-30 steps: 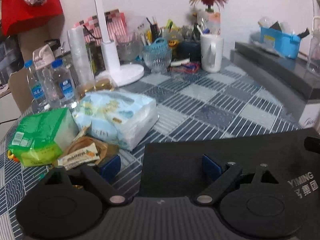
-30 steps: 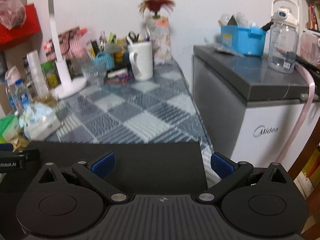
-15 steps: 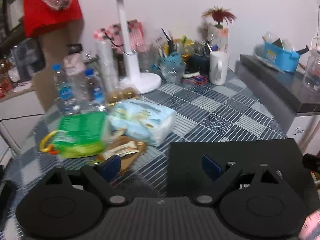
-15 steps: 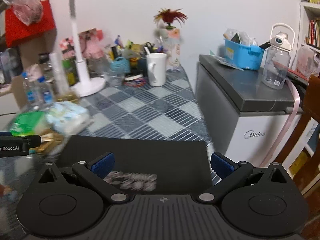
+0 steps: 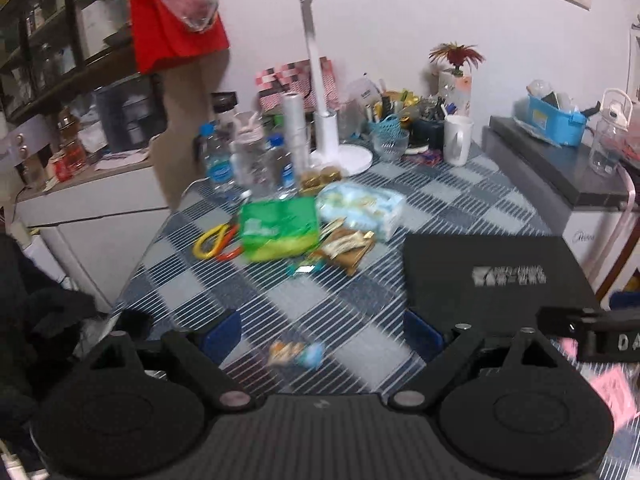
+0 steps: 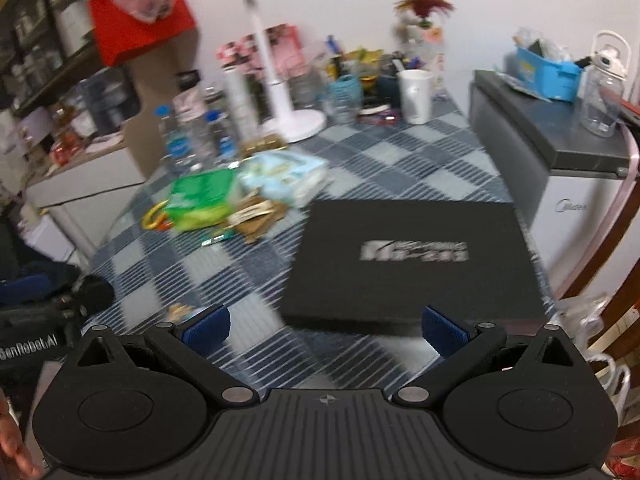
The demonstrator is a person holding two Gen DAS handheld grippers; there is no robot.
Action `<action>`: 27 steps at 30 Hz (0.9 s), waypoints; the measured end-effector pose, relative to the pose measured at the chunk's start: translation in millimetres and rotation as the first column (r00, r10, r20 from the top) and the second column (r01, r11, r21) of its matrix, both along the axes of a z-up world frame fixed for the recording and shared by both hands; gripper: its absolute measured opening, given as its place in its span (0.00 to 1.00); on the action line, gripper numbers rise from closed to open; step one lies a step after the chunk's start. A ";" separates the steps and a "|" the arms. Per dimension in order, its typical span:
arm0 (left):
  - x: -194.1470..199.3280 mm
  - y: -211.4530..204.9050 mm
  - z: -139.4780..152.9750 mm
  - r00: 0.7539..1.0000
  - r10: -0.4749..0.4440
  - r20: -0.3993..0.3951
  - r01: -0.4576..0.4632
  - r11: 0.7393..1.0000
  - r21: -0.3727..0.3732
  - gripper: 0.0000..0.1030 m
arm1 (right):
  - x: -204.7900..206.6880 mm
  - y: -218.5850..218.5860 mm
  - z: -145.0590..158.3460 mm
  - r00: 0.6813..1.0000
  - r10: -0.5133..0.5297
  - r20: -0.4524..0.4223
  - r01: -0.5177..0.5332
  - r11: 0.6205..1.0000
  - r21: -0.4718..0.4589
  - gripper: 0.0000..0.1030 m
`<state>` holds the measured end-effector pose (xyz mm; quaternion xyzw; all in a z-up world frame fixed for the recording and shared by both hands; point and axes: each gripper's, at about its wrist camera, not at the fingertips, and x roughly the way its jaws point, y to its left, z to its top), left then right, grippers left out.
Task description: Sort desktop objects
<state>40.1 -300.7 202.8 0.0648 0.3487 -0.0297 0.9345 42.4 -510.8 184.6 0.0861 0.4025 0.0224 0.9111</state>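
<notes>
Two hand-held grippers hover above a blue checked tabletop (image 5: pixel 440 200), and I see both with jaws spread wide and holding nothing: my left gripper (image 5: pixel 322 336) over the near edge, my right gripper (image 6: pixel 326 328) beside it. A flat black box (image 6: pixel 412 264) lies toward the right edge, its pale printed logo too blurred for me to read. Near the left edge sits a loose cluster: a green packet (image 5: pixel 278 228), a pale blue tissue pack (image 5: pixel 360 208) touching it, brown snack wrappers (image 5: pixel 346 246) just in front, and a yellow and orange ring (image 5: pixel 216 240) to the left. One small wrapped sweet (image 5: pixel 296 354) lies between the left gripper's fingers on the cloth. Along the far edge stand water bottles (image 5: pixel 218 160), a white desk lamp (image 5: pixel 326 80) and a white mug (image 5: pixel 456 140). Off the right edge, a grey-topped white appliance (image 6: pixel 568 200) reads "Midea".
</notes>
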 end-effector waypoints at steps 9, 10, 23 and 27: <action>-60.4 84.3 9.9 0.998 0.000 -0.058 -0.001 1.000 -0.020 1.00 | -46.2 81.4 25.5 1.000 0.018 0.021 -0.018 1.000 -0.015 1.00; -66.0 92.8 10.7 0.998 -0.001 -0.061 0.000 1.000 -0.018 1.00 | -49.7 88.4 27.4 0.999 0.024 0.025 -0.023 1.000 -0.018 1.00; -141.7 161.9 6.9 0.994 -0.029 -0.104 0.029 1.000 -0.007 1.00 | -99.5 176.5 34.0 0.999 0.036 0.025 -0.034 0.996 -0.082 1.00; -158.8 167.6 0.4 0.994 -0.046 -0.103 0.048 0.999 0.019 1.00 | -112.2 188.5 30.4 0.999 0.022 0.030 -0.019 0.995 -0.100 1.00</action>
